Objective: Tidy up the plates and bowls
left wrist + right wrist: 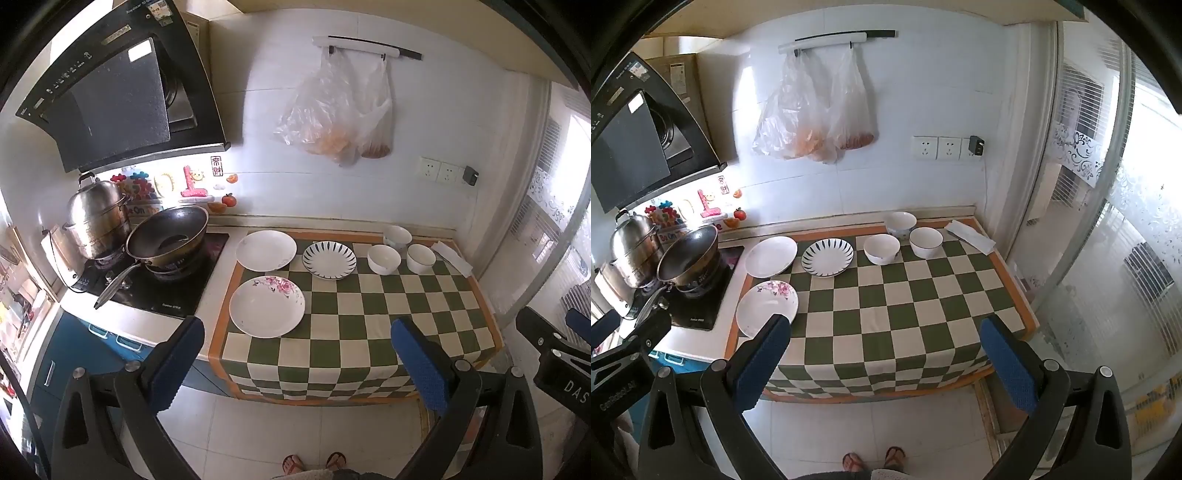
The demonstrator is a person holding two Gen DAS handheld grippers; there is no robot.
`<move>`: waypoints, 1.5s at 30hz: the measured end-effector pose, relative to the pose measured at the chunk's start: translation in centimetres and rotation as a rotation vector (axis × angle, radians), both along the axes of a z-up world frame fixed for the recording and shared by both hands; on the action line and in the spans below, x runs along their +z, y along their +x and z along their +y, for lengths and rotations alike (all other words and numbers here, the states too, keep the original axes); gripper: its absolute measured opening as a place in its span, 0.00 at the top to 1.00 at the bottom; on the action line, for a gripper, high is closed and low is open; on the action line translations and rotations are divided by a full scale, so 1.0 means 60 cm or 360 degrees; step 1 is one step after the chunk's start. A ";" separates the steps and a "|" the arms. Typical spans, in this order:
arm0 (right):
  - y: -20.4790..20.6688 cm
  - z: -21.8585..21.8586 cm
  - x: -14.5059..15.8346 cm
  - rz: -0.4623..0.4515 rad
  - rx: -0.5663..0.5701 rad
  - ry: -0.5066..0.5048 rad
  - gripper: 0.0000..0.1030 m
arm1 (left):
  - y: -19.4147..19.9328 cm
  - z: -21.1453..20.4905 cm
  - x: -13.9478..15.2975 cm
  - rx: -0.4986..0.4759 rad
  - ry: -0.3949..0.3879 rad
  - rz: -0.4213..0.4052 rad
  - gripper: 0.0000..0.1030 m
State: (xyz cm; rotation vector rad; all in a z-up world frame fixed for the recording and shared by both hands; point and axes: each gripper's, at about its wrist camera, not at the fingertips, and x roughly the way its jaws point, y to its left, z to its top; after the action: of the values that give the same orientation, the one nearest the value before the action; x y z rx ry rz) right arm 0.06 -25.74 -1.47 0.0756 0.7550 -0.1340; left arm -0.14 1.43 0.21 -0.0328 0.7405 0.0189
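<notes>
hovering wide apart and empty, the left gripper (295,354) is nearer the flower plate (266,306) than the equally spread right gripper (884,354).

Three plates at left on the checkered cloth: plain white plate (266,250), striped plate (329,259), floral plate (266,306) nearest. Three white bowls (384,259) upright, clustered at the far right.

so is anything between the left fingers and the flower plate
Nothing visible is. The left gripper is open and held back from the counter edge, and the flower plate lies just ahead on the checkered cloth with bare cloth in front of it. The plain white plate and striped plate sit behind it.
</notes>
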 end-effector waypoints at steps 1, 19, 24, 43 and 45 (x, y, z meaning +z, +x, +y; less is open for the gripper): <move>0.002 0.001 -0.001 0.0004 -0.0002 -0.0003 0.00 | 0.001 0.002 0.000 0.0000 0.0001 -0.0001 0.00; 0.007 0.006 0.001 -0.0014 0.0009 0.0011 0.00 | 0.012 -0.007 0.006 -0.0005 0.0019 -0.0010 0.00; 0.010 0.007 0.001 -0.0014 0.0012 0.0013 0.00 | 0.013 -0.007 0.007 -0.0008 0.0024 -0.0018 0.00; 0.014 0.009 -0.005 0.0004 0.0022 0.0031 0.00 | 0.015 -0.004 0.006 -0.0009 0.0020 -0.0020 0.00; 0.015 0.009 -0.006 0.0005 0.0021 0.0032 0.00 | 0.018 -0.003 0.007 -0.0008 0.0021 -0.0023 0.00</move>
State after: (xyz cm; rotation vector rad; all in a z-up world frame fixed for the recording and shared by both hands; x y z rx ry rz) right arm 0.97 -25.20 -1.83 0.0896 0.7601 -0.1140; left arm 0.93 1.24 0.62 -0.0184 0.7262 0.0188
